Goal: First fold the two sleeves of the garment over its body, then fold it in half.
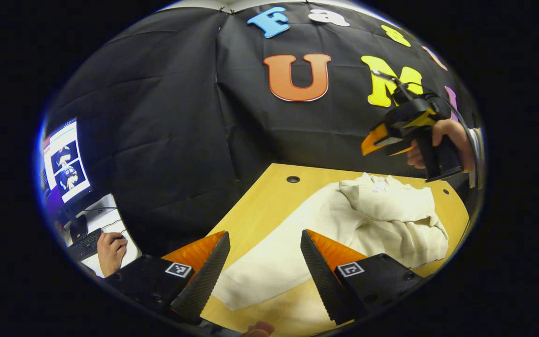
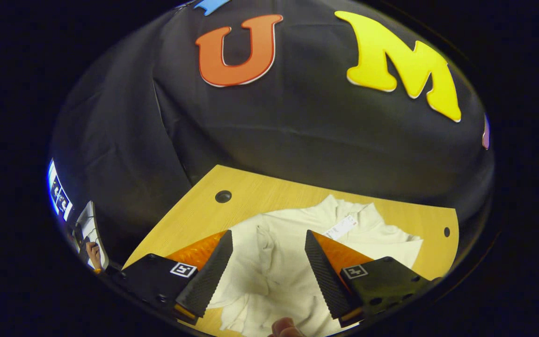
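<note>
Both sets of fingers are spread wide, gripping nothing. Left gripper (image 1: 265, 267) hovers over the cream garment (image 1: 325, 224), which lies on the wooden desk (image 1: 269, 187); right gripper (image 2: 269, 269) hangs above its bunched end near the white tag (image 2: 342, 227). Risk: cloth is rumpled, so a pinch may catch two layers and drag the body along with the sleeve. Long axis seems to run diagonally, tagged collar end toward the far right corner.

Left gripper (image 1: 265, 252) and right gripper (image 2: 268, 252) both hover, jaws spread wide.
</note>
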{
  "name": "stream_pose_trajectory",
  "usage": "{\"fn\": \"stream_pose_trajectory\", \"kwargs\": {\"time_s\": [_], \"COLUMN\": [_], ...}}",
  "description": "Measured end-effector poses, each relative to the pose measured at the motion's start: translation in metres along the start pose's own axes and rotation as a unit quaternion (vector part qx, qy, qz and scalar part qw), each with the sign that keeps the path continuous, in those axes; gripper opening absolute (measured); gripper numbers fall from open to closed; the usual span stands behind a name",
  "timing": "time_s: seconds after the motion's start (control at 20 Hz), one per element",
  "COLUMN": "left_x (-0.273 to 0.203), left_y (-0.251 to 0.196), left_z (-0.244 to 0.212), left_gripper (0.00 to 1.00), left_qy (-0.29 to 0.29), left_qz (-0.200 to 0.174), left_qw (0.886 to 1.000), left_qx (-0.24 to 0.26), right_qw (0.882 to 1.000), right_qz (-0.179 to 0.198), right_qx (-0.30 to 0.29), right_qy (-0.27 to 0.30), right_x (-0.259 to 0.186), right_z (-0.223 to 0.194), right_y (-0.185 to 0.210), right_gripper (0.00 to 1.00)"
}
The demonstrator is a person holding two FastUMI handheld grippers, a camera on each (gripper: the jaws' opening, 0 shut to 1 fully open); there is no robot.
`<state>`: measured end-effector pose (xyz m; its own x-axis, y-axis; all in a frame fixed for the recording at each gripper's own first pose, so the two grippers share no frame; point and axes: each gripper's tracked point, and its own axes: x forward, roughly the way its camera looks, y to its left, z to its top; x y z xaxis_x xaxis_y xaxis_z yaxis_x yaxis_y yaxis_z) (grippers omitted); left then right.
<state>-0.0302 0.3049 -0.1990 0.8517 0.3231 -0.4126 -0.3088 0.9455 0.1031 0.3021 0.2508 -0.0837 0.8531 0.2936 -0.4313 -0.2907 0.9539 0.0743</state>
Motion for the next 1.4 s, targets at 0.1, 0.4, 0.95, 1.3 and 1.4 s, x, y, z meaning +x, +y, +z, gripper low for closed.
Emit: {"fn": "stream_pose_trajectory", "kwargs": {"time_s": [0.1, 0.4, 0.95, 1.3, 1.4], "left_x": [0.004, 0.022, 0.015, 0.026, 0.027], "left_y": [0.007, 0.036, 0.055, 0.056, 0.057], "left_z": [-0.010, -0.059, -0.164, -0.173, -0.172], "left_gripper": [0.97, 0.97, 0.97, 0.97, 0.97], "left_qy": [0.010, 0.067, 0.219, 0.250, 0.256], "left_qz": [0.005, 0.033, 0.102, 0.118, 0.122], "left_qw": [1.000, 0.996, 0.964, 0.950, 0.947], "left_qx": [-0.009, -0.047, -0.111, -0.146, -0.151], "right_qw": [0.999, 0.990, 0.975, 0.980, 0.981], "right_qz": [-0.012, -0.074, -0.167, -0.161, -0.154], "right_qx": [-0.002, 0.001, 0.031, 0.078, 0.073], "right_qy": [-0.033, -0.121, -0.143, -0.084, -0.087], "right_x": [-0.040, -0.160, -0.276, -0.261, -0.260], "right_z": [0.017, 0.041, -0.059, -0.106, -0.099], "right_y": [-0.024, -0.110, -0.232, -0.232, -0.225], "right_gripper": [0.97, 0.97, 0.97, 0.97, 0.97]}}
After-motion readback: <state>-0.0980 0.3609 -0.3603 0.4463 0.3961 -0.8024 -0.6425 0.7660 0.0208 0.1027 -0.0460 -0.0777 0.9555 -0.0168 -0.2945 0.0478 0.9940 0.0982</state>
